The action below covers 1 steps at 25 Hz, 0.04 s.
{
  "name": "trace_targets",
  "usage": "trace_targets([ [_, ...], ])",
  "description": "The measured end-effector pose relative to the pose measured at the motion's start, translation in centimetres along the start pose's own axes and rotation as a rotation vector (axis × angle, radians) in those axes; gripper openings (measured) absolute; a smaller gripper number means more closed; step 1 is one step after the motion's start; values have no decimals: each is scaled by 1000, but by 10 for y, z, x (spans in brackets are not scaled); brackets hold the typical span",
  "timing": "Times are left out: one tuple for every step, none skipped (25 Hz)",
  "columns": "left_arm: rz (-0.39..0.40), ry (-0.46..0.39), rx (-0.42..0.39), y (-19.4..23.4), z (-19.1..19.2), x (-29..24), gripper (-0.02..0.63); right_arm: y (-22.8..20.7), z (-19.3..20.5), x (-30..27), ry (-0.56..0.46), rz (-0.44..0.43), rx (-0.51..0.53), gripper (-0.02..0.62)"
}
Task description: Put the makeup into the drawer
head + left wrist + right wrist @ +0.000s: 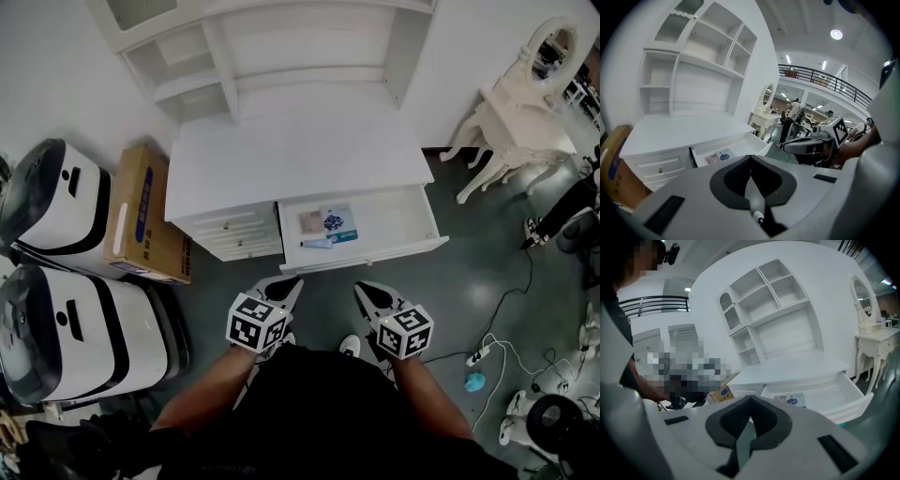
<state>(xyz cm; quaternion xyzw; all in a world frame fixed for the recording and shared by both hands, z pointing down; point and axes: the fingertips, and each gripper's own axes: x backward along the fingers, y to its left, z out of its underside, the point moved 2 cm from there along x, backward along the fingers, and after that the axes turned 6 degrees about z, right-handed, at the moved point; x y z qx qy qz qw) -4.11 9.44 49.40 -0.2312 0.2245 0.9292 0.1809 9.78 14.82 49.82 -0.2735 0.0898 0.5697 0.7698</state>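
Observation:
A white desk (pixel 291 150) has its right drawer (pixel 398 220) pulled open. Flat makeup packs (pixel 328 225) and a small tube lie at the drawer's left end; they also show in the left gripper view (pixel 723 156) and the right gripper view (pixel 795 400). My left gripper (pixel 284 284) and right gripper (pixel 367 291) hover side by side just in front of the drawer, both pointing at it. Each is shut with nothing between its pads. The left gripper (pixel 751 159) sees the right gripper (pixel 790 146) beside it. The right gripper (pixel 750 401) faces the drawer (pixel 834 397).
A hutch of open shelves (pixel 281 37) rises at the desk's back, and closed drawers (pixel 234 234) sit on its left. A cardboard box (pixel 145 216) and two white machines (pixel 66 328) stand at the left. A white vanity table (pixel 520 103), cables (pixel 497 347) and a blue object (pixel 475 382) are at the right.

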Motion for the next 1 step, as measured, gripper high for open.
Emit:
trace_targets([
  [0, 0, 0, 0, 0, 0, 11, 0, 0, 0, 1, 1, -1, 26],
])
